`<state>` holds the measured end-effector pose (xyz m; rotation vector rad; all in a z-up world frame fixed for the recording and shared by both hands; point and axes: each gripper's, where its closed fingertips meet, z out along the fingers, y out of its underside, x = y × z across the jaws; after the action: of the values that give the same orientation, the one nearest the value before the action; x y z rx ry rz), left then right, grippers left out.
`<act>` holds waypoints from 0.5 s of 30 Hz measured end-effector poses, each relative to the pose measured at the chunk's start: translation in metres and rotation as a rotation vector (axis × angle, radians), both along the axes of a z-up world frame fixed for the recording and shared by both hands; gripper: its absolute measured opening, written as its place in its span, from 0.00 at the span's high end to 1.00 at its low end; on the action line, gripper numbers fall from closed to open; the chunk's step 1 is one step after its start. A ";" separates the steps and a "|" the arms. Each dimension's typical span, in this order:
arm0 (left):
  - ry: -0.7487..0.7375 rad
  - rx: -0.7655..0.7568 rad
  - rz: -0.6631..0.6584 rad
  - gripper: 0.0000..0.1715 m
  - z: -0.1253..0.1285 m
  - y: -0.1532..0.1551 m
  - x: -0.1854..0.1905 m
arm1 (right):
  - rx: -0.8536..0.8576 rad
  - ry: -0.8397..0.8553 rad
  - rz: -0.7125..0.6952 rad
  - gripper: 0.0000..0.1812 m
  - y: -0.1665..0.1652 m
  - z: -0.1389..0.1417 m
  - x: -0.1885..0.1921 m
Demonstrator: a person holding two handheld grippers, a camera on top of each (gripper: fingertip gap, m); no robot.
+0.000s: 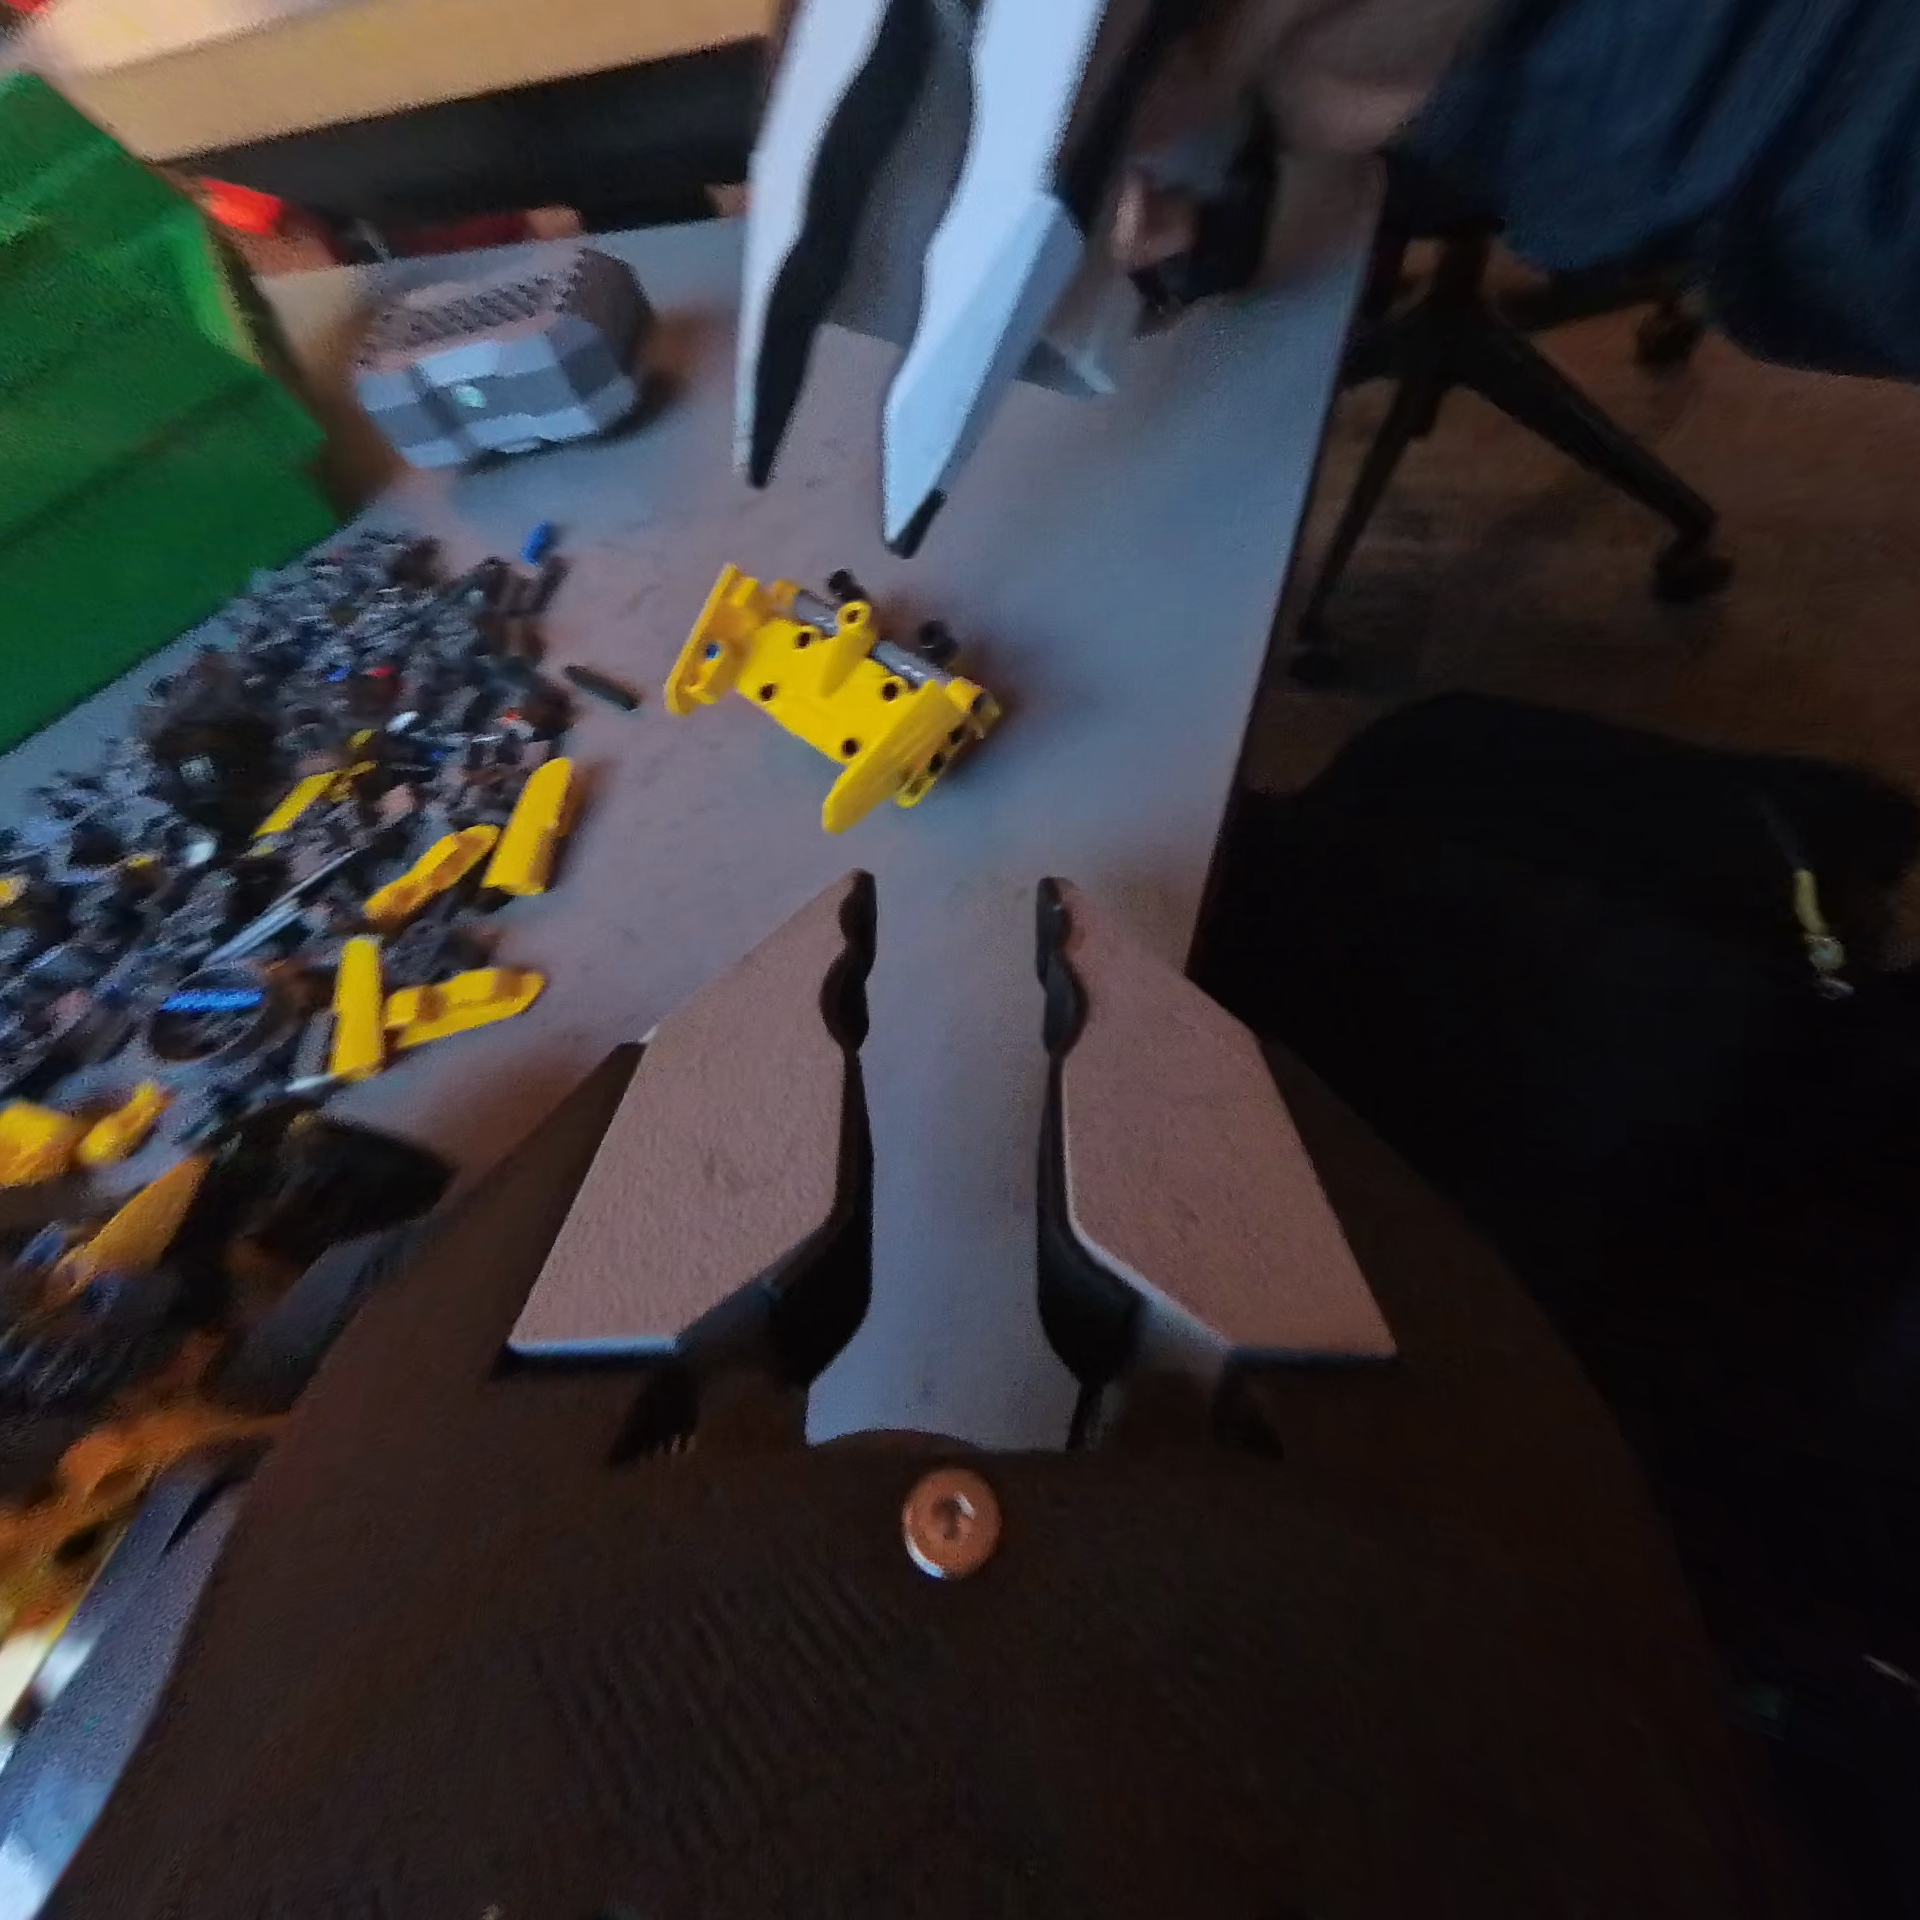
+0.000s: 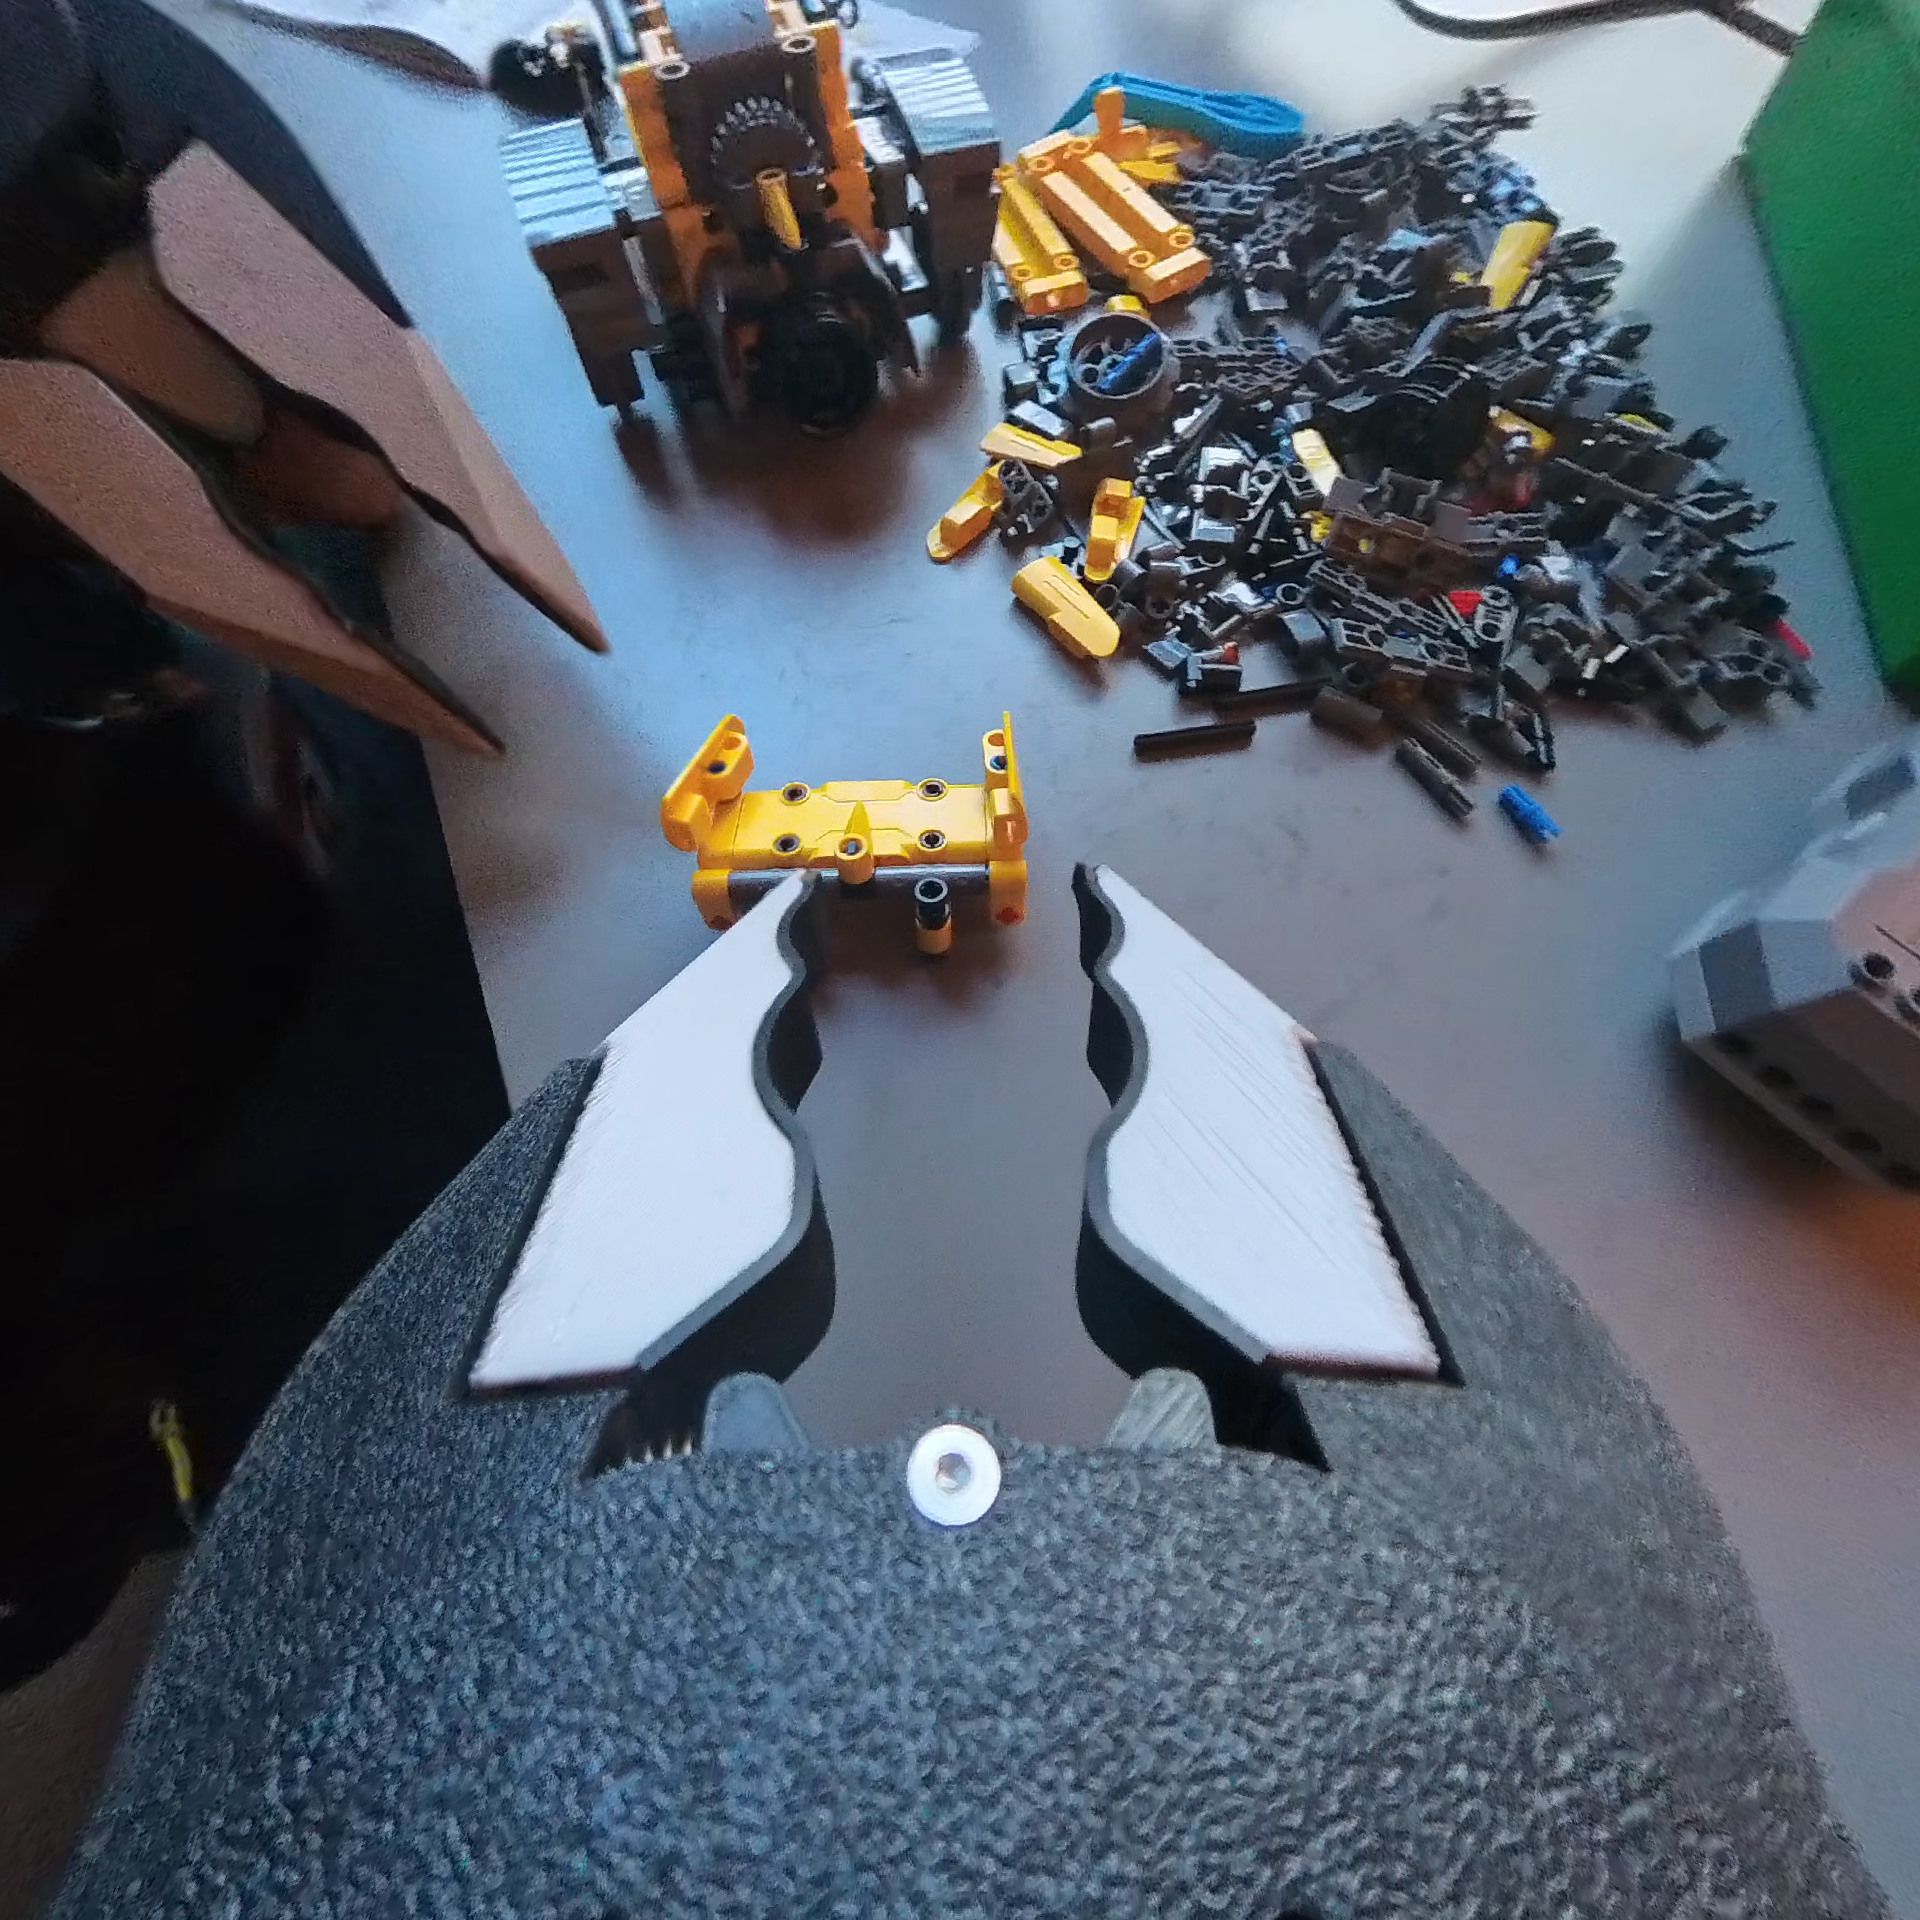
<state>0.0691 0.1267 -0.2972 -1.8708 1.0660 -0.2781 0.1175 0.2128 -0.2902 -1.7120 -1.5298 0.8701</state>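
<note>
Small yellow plastic brick assembly with grey axle flat on grey tabletop near its edge, long axis crosswise, just ahead of right gripper; left gripper farther; both fingers parted, empty

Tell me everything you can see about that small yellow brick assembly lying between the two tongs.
The yellow brick assembly looks like plastic: a flat studless body with pin holes, upright brackets at both ends, a grey axle along one edge and black pins sticking out. It lies flat on the grey table, apart from the loose parts pile. Neither open tongs touch it.
</note>
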 end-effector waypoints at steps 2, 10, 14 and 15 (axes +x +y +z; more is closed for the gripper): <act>-0.006 -0.074 -0.065 0.83 -0.006 -0.002 0.010 | -0.031 -0.004 0.062 0.73 0.001 -0.005 -0.003; -0.111 -0.223 -0.066 0.95 -0.006 0.001 -0.005 | -0.280 -0.035 0.132 0.71 -0.002 -0.017 -0.005; -0.093 -0.215 -0.059 0.93 -0.008 0.004 -0.006 | -0.311 -0.095 0.144 0.71 -0.004 -0.026 -0.006; -0.070 -0.203 -0.056 0.92 -0.010 0.005 -0.007 | -0.301 -0.113 0.148 0.73 -0.006 -0.029 -0.007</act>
<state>0.0624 0.1319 -0.3072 -1.9966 1.0768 -0.4972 0.1109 0.2071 -0.3192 -1.9043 -1.6856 1.1454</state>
